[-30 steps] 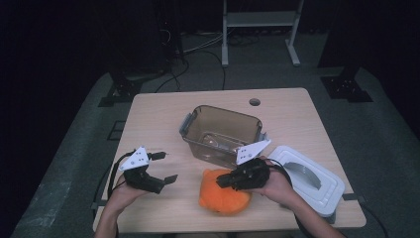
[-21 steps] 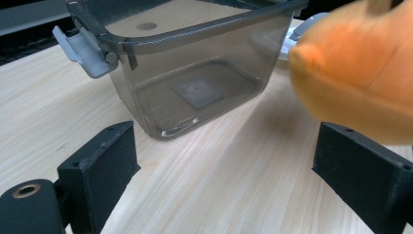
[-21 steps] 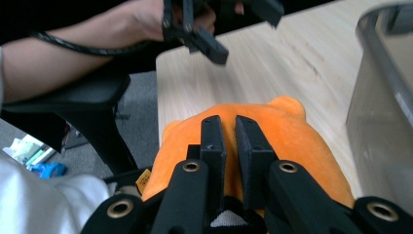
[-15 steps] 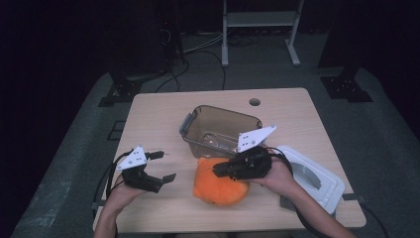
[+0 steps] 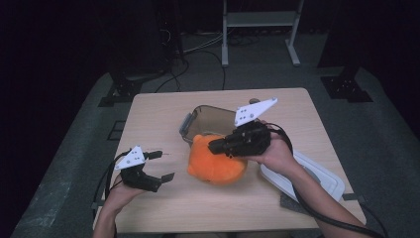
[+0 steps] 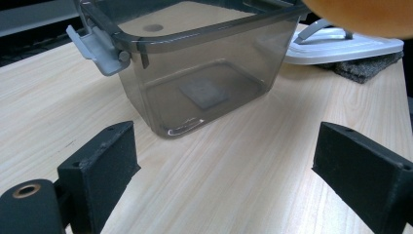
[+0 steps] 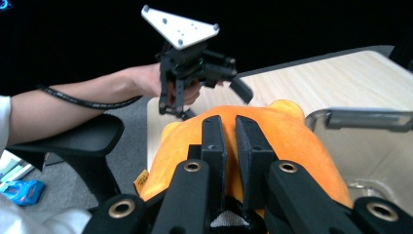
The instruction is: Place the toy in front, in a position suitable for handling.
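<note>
Orange plush toy (image 5: 216, 166), smoky grey clear tub (image 6: 195, 73) w/ grey latch, white lid (image 5: 307, 173), pale wood table (image 5: 163, 119).

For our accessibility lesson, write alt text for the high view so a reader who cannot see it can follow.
The right gripper, shut on an orange plush toy, holds it by a clear plastic container on a wooden table. The left gripper hovers open at the table's near left. A white lid lies at the right.

High view: above the near table (image 5: 163, 114) edge, facing forward and down, far off.
Left gripper view: low over the tabletop, close to the clear bin (image 6: 204, 73).
Right gripper view: close above the orange plush (image 7: 292, 141) (bin shared with both others).
</note>
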`<state>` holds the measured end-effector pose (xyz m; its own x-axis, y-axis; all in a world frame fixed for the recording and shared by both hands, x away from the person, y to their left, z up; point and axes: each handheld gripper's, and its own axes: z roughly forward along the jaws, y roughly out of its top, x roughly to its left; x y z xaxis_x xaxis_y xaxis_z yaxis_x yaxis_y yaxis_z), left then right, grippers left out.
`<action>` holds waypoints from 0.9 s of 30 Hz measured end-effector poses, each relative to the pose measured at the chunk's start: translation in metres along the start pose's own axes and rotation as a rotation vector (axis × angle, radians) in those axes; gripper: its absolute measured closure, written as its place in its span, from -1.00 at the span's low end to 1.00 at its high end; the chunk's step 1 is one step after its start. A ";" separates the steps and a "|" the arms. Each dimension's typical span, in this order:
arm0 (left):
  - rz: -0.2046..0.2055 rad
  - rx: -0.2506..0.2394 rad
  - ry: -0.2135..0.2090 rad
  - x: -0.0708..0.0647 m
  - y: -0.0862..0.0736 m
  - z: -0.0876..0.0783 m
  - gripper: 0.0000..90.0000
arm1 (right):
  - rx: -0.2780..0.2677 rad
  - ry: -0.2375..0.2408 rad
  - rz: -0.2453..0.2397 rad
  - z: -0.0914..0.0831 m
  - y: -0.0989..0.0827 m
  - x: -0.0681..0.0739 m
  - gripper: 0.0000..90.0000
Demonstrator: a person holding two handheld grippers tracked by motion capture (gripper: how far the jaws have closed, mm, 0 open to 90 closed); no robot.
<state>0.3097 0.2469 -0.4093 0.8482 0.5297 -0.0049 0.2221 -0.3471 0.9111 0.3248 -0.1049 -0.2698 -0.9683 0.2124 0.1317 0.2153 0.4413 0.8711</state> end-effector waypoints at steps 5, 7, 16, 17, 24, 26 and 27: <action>-0.002 -0.001 0.000 0.000 0.000 -0.001 -0.82 | -0.009 -0.013 -0.003 0.000 0.014 -0.007 0.84; -0.002 -0.002 0.000 0.000 0.000 -0.001 -0.82 | -0.006 -0.019 0.002 0.001 0.017 -0.012 0.84; -0.001 -0.007 0.003 0.001 0.000 -0.002 -0.81 | -0.027 -0.053 0.029 0.001 0.025 -0.033 0.84; -0.002 -0.008 0.003 0.001 0.000 -0.002 -0.81 | -0.029 -0.057 0.034 0.000 0.026 -0.036 0.84; -0.002 -0.008 0.001 0.001 0.000 -0.002 -0.81 | -0.042 -0.089 0.060 -0.004 0.029 -0.053 0.84; -0.003 -0.009 0.000 0.001 0.000 -0.001 -0.81 | -0.041 -0.097 0.066 -0.005 0.029 -0.057 0.84; -0.005 -0.011 0.000 0.001 0.000 -0.001 -0.82 | -0.043 -0.101 0.070 -0.005 0.029 -0.059 0.84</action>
<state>0.3099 0.2481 -0.4091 0.8471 0.5313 -0.0101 0.2215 -0.3358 0.9155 0.3879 -0.1091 -0.2499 -0.9331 0.3286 0.1462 0.2738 0.3855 0.8811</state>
